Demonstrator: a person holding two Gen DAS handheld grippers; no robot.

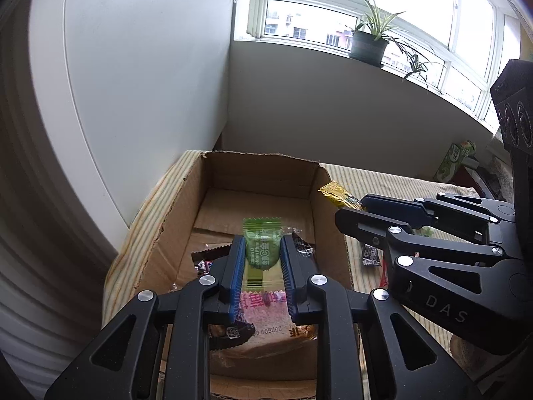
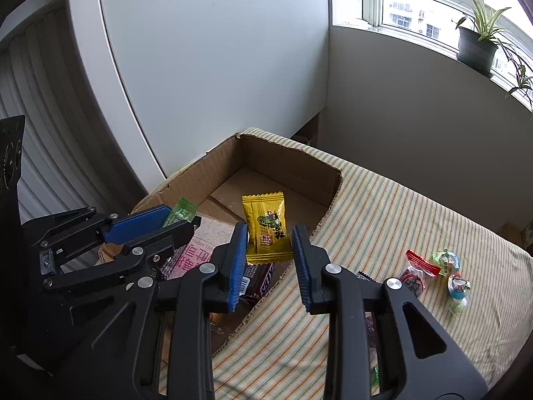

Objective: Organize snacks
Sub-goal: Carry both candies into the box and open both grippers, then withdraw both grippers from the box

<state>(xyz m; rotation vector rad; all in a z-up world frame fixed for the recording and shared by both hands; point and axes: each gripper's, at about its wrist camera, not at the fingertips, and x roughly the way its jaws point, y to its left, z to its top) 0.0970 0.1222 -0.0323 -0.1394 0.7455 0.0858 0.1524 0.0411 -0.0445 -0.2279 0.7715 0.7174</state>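
My left gripper [image 1: 263, 253] hangs over the open cardboard box [image 1: 166, 233], shut on a green candy packet [image 1: 261, 248] that stands upright between its blue pads. My right gripper [image 2: 269, 250] is just right of it, above the box's near right rim. A yellow candy packet [image 2: 265, 230] stands between its blue pads, and both side edges touch them. Each gripper shows in the other's view: the right gripper [image 1: 349, 210] with the yellow packet [image 1: 334, 195], and the left gripper [image 2: 181, 221] with the green packet [image 2: 181, 211]. The box [image 2: 289, 170] holds several snacks, among them a pink packet [image 1: 263, 303] and a Snickers bar [image 2: 263, 280].
The box sits on a striped cloth [image 2: 383, 216]. On the cloth to the right lie a red packet [image 2: 418, 266] and two green-wrapped candies [image 2: 446, 260]. A white panel [image 2: 216, 66] rises behind the box. A potted plant [image 1: 369, 45] stands on the windowsill.
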